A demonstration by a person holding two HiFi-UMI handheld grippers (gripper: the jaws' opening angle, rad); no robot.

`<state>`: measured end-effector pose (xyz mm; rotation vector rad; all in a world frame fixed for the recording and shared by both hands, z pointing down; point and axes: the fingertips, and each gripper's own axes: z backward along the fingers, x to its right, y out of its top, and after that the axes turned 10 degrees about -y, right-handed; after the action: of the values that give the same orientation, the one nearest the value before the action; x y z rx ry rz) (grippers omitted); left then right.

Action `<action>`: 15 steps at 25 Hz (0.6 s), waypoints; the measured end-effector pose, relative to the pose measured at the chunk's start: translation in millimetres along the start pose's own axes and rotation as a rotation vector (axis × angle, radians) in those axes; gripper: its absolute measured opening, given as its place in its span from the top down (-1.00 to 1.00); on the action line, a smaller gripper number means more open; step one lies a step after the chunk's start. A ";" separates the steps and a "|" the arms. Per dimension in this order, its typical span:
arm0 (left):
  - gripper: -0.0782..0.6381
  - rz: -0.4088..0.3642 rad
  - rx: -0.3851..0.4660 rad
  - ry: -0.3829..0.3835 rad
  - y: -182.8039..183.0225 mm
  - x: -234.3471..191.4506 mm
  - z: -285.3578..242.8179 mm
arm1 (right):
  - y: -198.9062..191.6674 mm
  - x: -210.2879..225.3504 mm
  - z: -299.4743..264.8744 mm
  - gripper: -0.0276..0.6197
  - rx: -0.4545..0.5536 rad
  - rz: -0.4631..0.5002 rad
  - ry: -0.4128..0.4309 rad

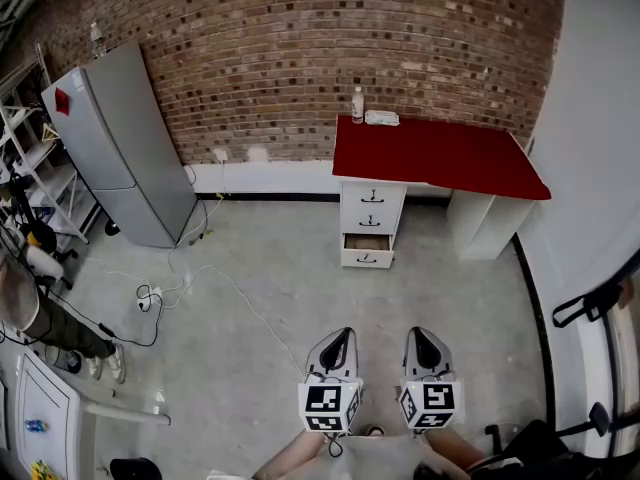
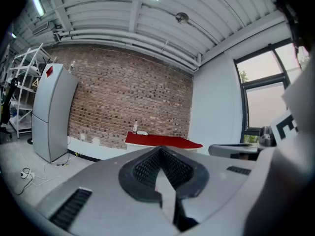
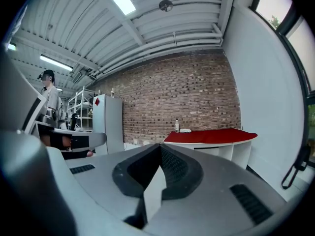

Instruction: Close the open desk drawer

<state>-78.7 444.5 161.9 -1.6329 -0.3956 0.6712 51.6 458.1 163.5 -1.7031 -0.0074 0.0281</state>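
Note:
A red-topped desk (image 1: 440, 156) stands against the brick wall, with a white drawer unit (image 1: 371, 208) under its left end. Its bottom drawer (image 1: 367, 251) is pulled out; the two above it are pushed in. My left gripper (image 1: 343, 333) and right gripper (image 1: 418, 334) hover side by side low in the head view, far from the desk, both shut and holding nothing. The desk (image 2: 162, 141) appears small and distant in the left gripper view, and the desk (image 3: 211, 135) shows likewise in the right gripper view.
A grey fridge (image 1: 125, 143) stands at the left wall, with a metal shelf rack (image 1: 25, 158) beside it. Cables and a power strip (image 1: 150, 296) lie on the concrete floor. A bottle (image 1: 357, 105) and a white item (image 1: 381, 118) sit on the desk. A person (image 1: 40, 318) stands at far left.

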 end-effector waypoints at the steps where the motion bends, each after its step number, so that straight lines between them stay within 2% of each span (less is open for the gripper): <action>1: 0.77 0.000 0.000 -0.002 0.3 -2.6 -1.8 | -1.1 -0.8 -2.5 0.92 -0.003 0.001 -0.004; 15: 0.77 -0.015 -0.062 -0.045 -17.0 -25.7 -42.0 | -24.6 14.4 -47.7 0.92 -0.065 -0.007 -0.051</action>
<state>-70.2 399.3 186.5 -1.6746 -0.4647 0.6913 67.4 414.4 193.9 -1.7666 -0.0527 0.0674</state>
